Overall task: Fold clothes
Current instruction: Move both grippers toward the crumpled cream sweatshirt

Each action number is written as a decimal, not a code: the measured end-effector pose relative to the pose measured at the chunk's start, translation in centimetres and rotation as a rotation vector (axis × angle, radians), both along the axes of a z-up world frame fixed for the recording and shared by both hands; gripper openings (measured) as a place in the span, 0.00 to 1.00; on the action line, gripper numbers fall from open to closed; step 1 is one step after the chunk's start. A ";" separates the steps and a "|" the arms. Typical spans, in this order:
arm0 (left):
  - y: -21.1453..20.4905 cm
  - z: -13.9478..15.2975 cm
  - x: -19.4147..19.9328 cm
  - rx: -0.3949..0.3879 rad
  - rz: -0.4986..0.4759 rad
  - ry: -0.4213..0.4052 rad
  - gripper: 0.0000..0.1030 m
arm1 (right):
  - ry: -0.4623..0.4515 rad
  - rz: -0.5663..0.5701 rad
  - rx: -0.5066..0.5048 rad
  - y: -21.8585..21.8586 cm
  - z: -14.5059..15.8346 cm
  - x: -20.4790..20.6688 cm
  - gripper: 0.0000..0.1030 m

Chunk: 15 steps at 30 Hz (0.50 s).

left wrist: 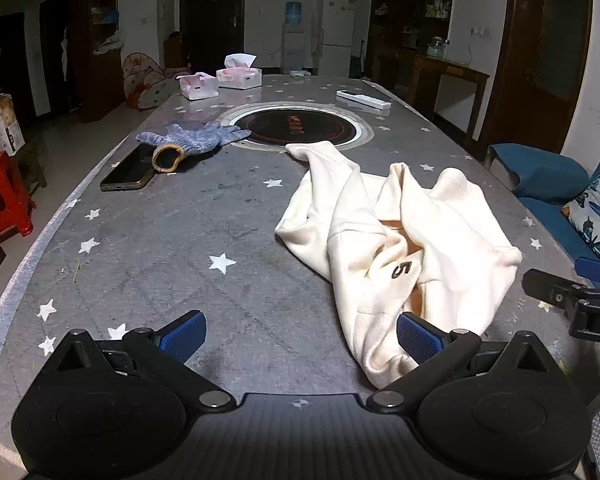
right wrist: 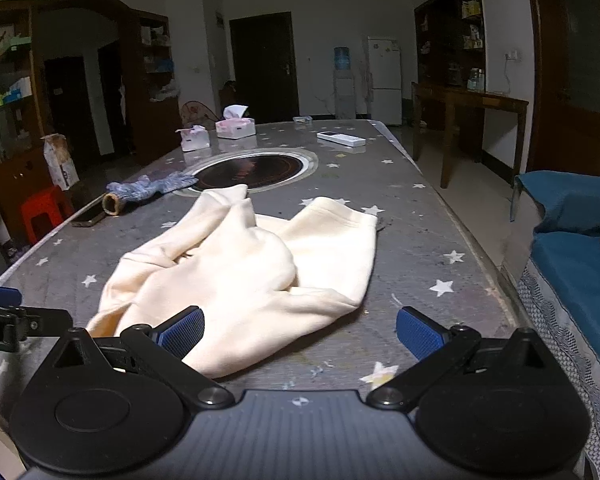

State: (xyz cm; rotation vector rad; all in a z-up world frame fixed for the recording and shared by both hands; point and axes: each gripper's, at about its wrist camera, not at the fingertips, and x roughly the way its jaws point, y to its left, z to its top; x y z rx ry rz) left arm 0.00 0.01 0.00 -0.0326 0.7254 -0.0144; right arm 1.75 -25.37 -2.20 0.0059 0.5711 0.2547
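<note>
crumpled cream fabric garment point(left wrist: 400, 240) unfolded on grey star-patterned table point(left wrist: 180, 248), left gripper point(left wrist: 300, 334) fingers spread apart, garment beside its right finger, right gripper point(right wrist: 300, 334) likewise spread, garment ahead-left

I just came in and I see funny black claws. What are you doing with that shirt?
A person holds a gripper in each hand, getting ready to fold clothes. The cream garment lies crumpled on the starry grey table, not folded yet. The left gripper and right gripper are both open at the garment's near edge, and neither holds anything. A knitted glove, a phone and two tissue boxes sit farther back, untouched.
</note>
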 end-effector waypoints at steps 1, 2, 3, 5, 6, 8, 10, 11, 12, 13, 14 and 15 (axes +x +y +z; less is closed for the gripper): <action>0.0 0.0 0.0 -0.002 -0.002 -0.001 1.00 | -0.003 0.004 0.002 0.1 0.1 -0.1 1.00; 0.0 0.0 0.0 -0.004 -0.003 -0.002 1.00 | -0.007 0.008 0.004 0.2 0.1 -0.1 1.00; 0.1 0.0 0.0 -0.006 -0.005 -0.002 1.00 | -0.010 0.012 0.006 0.3 0.2 -0.2 1.00; 0.1 0.0 0.1 -0.009 -0.008 -0.004 1.00 | -0.017 0.020 0.010 0.5 0.3 -0.3 1.00; 0.1 0.0 0.1 -0.011 -0.009 -0.005 1.00 | -0.020 0.024 0.012 0.6 0.3 -0.4 1.00; 0.1 0.0 0.0 -0.012 -0.011 -0.007 1.00 | -0.022 0.032 0.018 0.7 0.4 -0.4 1.00; -0.2 0.1 0.0 -0.005 -0.007 0.002 1.00 | -0.021 0.038 0.011 1.0 0.5 -0.5 1.00; 0.0 0.0 0.2 -0.008 -0.002 0.008 1.00 | -0.021 0.041 0.008 1.2 0.5 -0.5 1.00; 0.0 -0.1 0.5 -0.007 0.001 0.016 1.00 | -0.020 0.044 0.008 1.3 0.5 -0.3 1.00; 0.0 -0.1 0.6 -0.005 0.002 0.018 1.00 | -0.018 0.046 0.008 1.4 0.5 -0.2 1.00; 0.0 -0.2 0.7 -0.003 0.002 0.019 1.00 | -0.017 0.049 0.008 1.5 0.5 -0.1 1.00; 0.0 -0.2 0.9 -0.002 0.002 0.021 1.00 | -0.015 0.052 0.008 1.5 0.5 0.0 1.00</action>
